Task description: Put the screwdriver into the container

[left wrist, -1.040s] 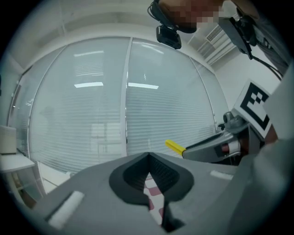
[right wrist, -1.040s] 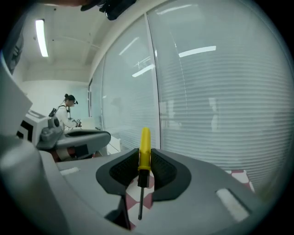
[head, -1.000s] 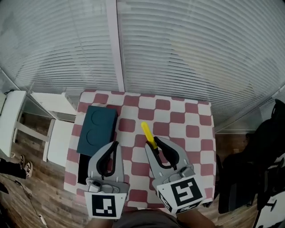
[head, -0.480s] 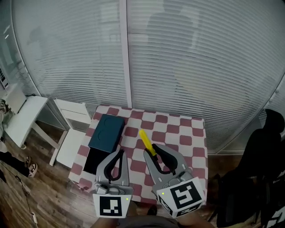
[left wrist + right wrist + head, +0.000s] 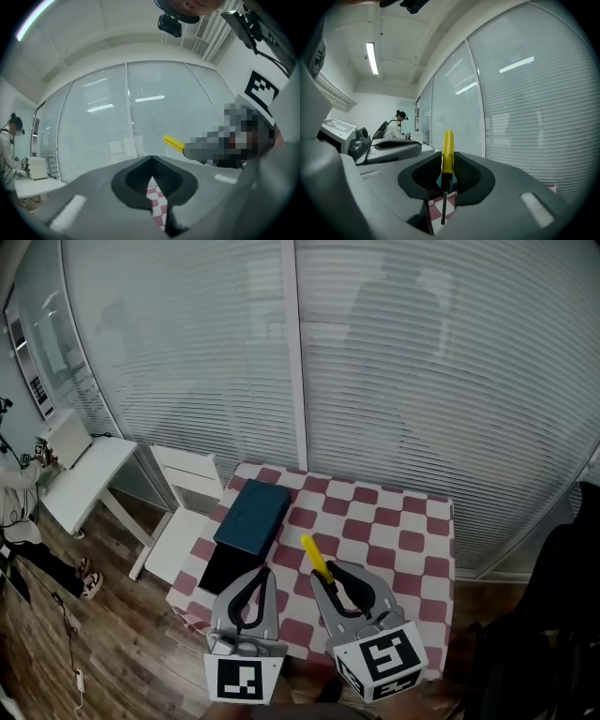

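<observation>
A yellow-handled screwdriver (image 5: 316, 557) is clamped between the jaws of my right gripper (image 5: 328, 568), high above the checkered table (image 5: 394, 540). In the right gripper view the screwdriver (image 5: 447, 150) stands upright in my right gripper (image 5: 447, 158), handle up and its dark shaft pointing down. My left gripper (image 5: 265, 571) hangs beside it, shut with nothing in it. In the left gripper view my left gripper (image 5: 151, 161) has its tips together, and the yellow handle (image 5: 173, 143) shows to the right. The dark teal container (image 5: 251, 514) lies at the table's left, with a black open box (image 5: 225, 567) just in front of it.
A white chair (image 5: 187, 512) and a white desk (image 5: 80, 470) stand left of the table on the wooden floor. A person (image 5: 19, 484) is at the far left. A glass wall with blinds (image 5: 375, 381) runs behind the table. A dark chair (image 5: 562, 615) stands at the right.
The view has pulled back and up, so the table looks smaller and farther below. Both grippers keep their pose, and the right one still holds the screwdriver.
</observation>
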Demonstrator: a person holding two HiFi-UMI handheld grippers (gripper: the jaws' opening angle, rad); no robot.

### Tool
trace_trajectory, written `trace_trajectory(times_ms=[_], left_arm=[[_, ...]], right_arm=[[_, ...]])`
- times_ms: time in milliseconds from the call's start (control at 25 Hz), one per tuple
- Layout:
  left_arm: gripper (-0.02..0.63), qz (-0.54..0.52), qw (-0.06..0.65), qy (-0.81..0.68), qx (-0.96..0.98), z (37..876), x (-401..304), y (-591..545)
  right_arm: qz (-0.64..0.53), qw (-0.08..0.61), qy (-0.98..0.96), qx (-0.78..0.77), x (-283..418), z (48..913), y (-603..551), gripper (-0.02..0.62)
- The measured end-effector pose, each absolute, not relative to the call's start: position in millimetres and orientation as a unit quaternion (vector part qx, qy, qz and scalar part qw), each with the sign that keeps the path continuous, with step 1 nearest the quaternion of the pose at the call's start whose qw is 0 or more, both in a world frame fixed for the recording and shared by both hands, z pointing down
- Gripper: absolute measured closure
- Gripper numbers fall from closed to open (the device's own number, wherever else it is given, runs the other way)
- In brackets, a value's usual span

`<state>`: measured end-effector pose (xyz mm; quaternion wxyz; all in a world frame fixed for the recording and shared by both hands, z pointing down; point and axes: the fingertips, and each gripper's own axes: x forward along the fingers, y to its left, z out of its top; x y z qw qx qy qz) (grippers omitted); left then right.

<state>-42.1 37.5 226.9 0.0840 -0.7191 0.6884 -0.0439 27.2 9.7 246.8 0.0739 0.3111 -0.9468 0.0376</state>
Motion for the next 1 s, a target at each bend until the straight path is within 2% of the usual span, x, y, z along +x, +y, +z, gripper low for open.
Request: trace_trajectory(times_ms=[240, 1000], left_arm=[[0.606, -0.048, 0.092, 0.690, -0.716, 218.6, -64.3, 37.8], [0.606, 0.005, 0.077, 0.598, -0.798, 234.7, -220.7, -8.2]], right_arm=[[0.046, 0.066, -0.949, 0.305, 3.2, 244.5, 7.1, 0.491], [0.034, 0.092, -0.904, 0.416, -146.9, 263.8, -12.6, 0.491]])
